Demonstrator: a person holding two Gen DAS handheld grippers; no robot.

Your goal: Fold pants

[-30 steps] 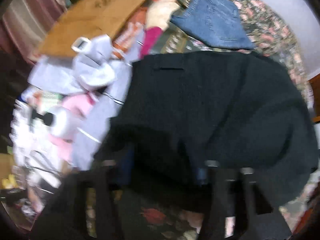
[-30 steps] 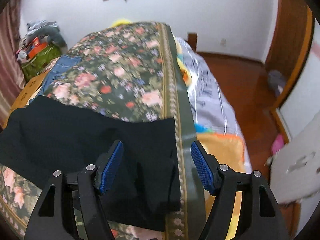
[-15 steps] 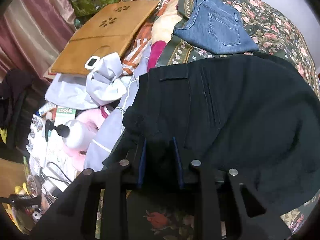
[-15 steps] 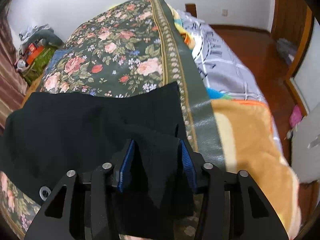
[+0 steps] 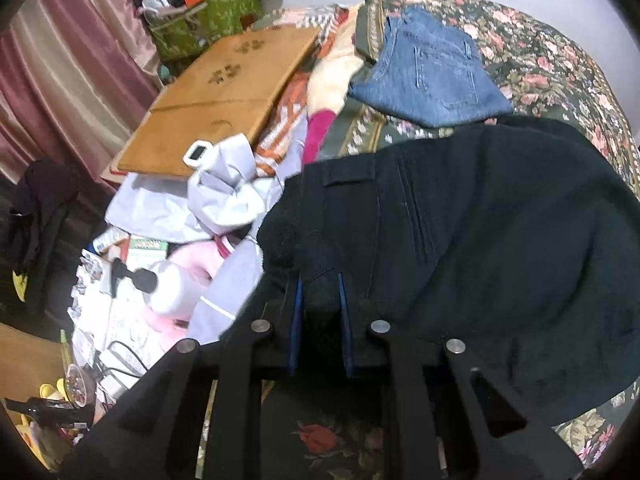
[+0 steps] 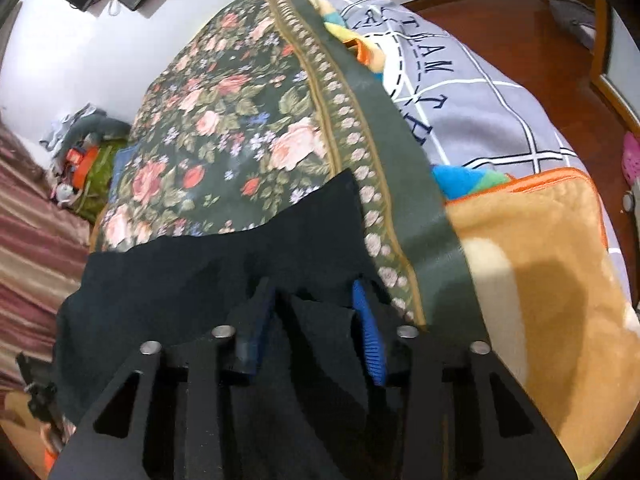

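1. Between the jaws of the left gripper point(image 5: 319, 280), in the left wrist view, sat a bunched fold of the black pants point(image 5: 480, 248) at their waistband end. The jaws were closing, and the blue pads point(image 5: 297, 300) pressed on the cloth from both sides. Ahead of the jaws the pants spread flat across the floral bedspread point(image 5: 560, 60). Farther ahead lay folded blue jeans point(image 5: 432, 76), apart from the pants. Off to the left of the jaws lay a wooden board point(image 5: 224, 92), a crumpled grey garment point(image 5: 224, 196) and a white pump bottle point(image 5: 168, 284).

2. Between the jaws of the right gripper point(image 6: 310, 312), in the right wrist view, stood a raised fold at the pants' point(image 6: 200, 276) other end. These jaws were closing too, with the cloth touching both blue pads point(image 6: 370, 340). Ahead of them ran the floral bedspread point(image 6: 224, 120); to their right lay an orange blanket point(image 6: 540, 280) and a grey checked quilt point(image 6: 480, 112).
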